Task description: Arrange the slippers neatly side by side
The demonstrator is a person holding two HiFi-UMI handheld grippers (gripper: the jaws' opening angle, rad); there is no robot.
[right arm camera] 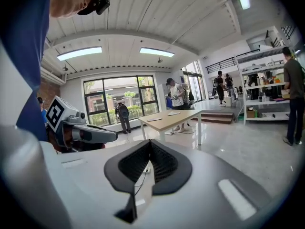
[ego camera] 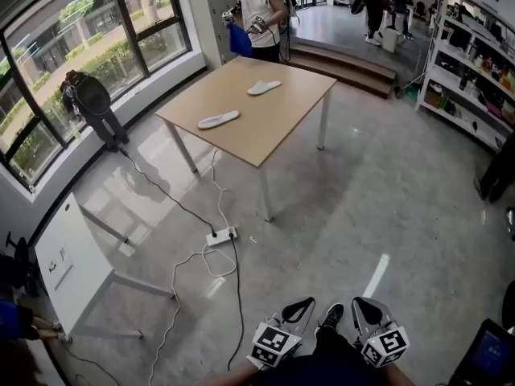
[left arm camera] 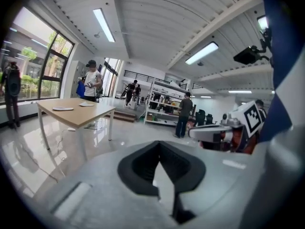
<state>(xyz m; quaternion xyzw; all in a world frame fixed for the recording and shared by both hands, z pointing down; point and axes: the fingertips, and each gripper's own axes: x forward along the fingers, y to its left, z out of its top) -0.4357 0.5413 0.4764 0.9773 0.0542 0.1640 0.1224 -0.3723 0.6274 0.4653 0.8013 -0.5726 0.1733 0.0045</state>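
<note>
Two white slippers lie apart on a light wooden table (ego camera: 273,135) far ahead of me: one near its left edge (ego camera: 219,120), the other further back (ego camera: 264,88). Both show small in the left gripper view (left arm camera: 63,109) (left arm camera: 86,104) and in the right gripper view (right arm camera: 155,119) (right arm camera: 174,113). My left gripper (ego camera: 298,305) and right gripper (ego camera: 366,307) hang side by side at the bottom of the head view, well short of the table. Each is shut with nothing between its jaws (left arm camera: 159,146) (right arm camera: 150,144).
A person (ego camera: 261,14) stands at the table's far end, another (ego camera: 92,99) by the windows. A power strip (ego camera: 221,236) with cables lies on the glossy floor before the table. A white table (ego camera: 72,264) stands at the left, shelves (ego camera: 475,79) at the right, steps (ego camera: 346,63) behind.
</note>
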